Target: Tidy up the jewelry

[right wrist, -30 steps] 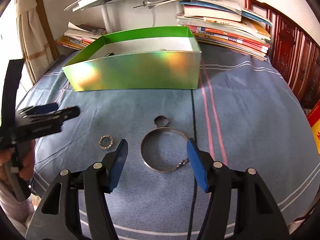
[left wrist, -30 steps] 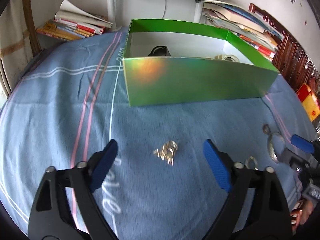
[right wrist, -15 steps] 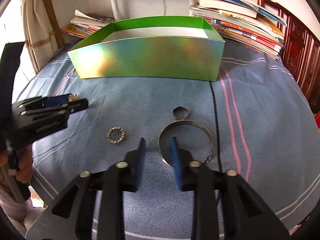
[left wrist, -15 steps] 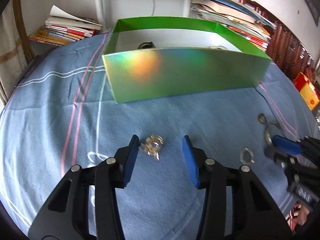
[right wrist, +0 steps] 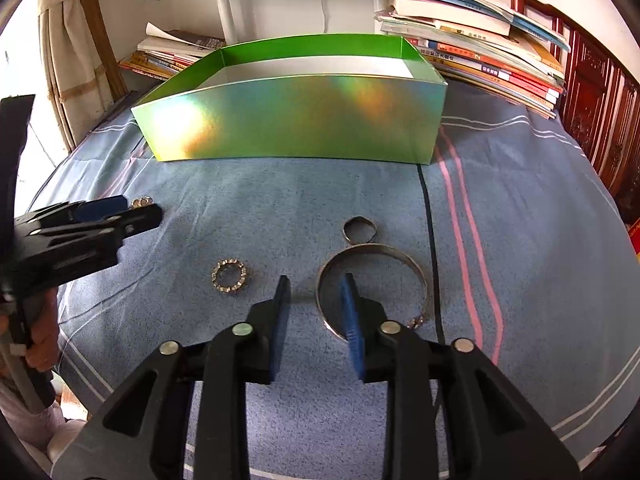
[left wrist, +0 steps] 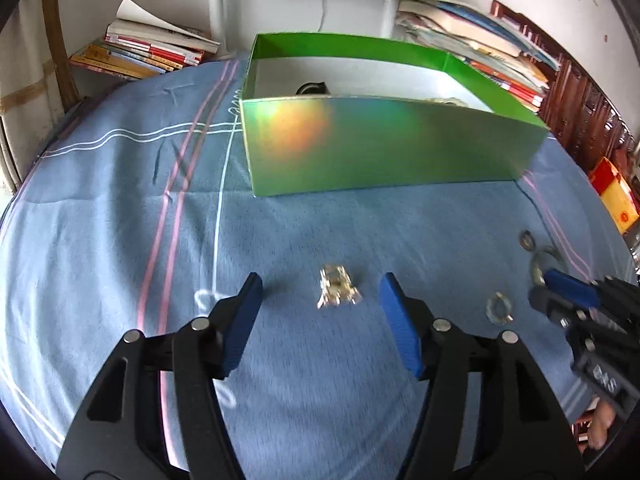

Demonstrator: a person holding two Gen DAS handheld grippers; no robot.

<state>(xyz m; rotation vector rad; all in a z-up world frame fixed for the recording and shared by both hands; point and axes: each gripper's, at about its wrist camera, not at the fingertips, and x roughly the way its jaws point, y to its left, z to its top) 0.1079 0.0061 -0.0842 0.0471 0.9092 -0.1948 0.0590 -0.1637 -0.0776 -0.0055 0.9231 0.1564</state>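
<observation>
Lying loose: two rings [right wrist: 229, 276], one bangle [right wrist: 404, 258].

A blue bedsheet [right wrist: 248, 208] with pink and white stripes fills the middle of the frame. Stacked books [right wrist: 480, 52] sit at upper right, more books [right wrist: 168, 54] at upper left beside a curtain [right wrist: 68, 40]. Dark carved wood [right wrist: 600, 120] runs down the right edge.

Both wrist views look steeply down, close over the blue cloth [left wrist: 120, 208], sharing the green box [right wrist: 296, 120].
</observation>
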